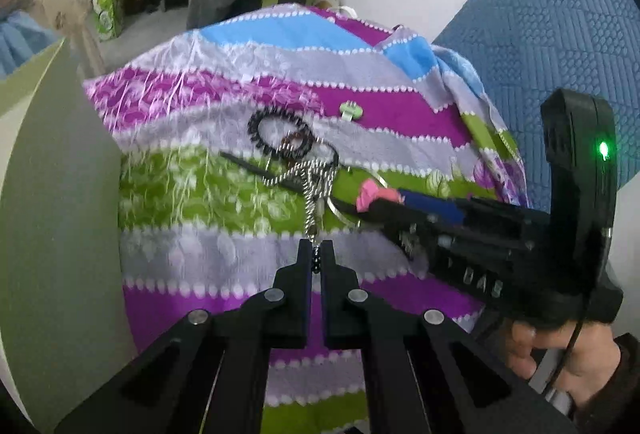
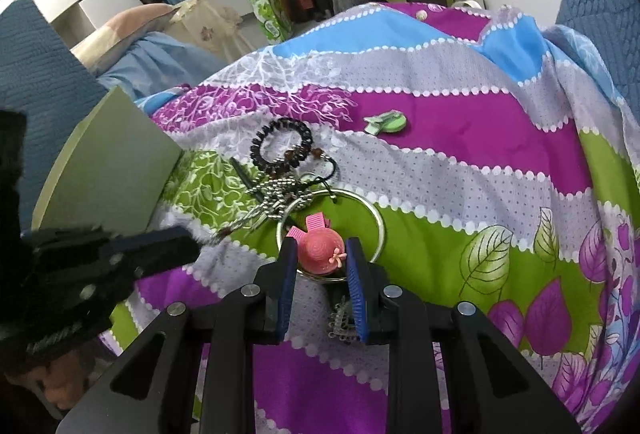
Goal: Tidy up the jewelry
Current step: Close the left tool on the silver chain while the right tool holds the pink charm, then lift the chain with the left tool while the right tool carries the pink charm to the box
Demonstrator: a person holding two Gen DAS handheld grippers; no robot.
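A jewelry pile lies on a striped purple, green and grey cloth (image 2: 460,169). My left gripper (image 1: 317,248) is shut on the end of a silver chain (image 1: 316,189) that trails up into the pile. My right gripper (image 2: 322,250) has its fingers either side of a pink hat-shaped hair clip (image 2: 320,248), touching it; the clip sits over a silver bangle (image 2: 378,222). In the left wrist view the right gripper (image 1: 370,199) holds the pink clip (image 1: 370,193). A black bead bracelet (image 2: 280,143) and a small green clip (image 2: 386,122) lie beyond.
A pale green box (image 2: 108,161) stands at the left of the cloth. A small silver crown-like trinket (image 2: 342,322) lies between the right fingers near their base. A black hairpin (image 1: 244,161) lies in the pile. Blue quilted fabric (image 1: 552,17) is at the right.
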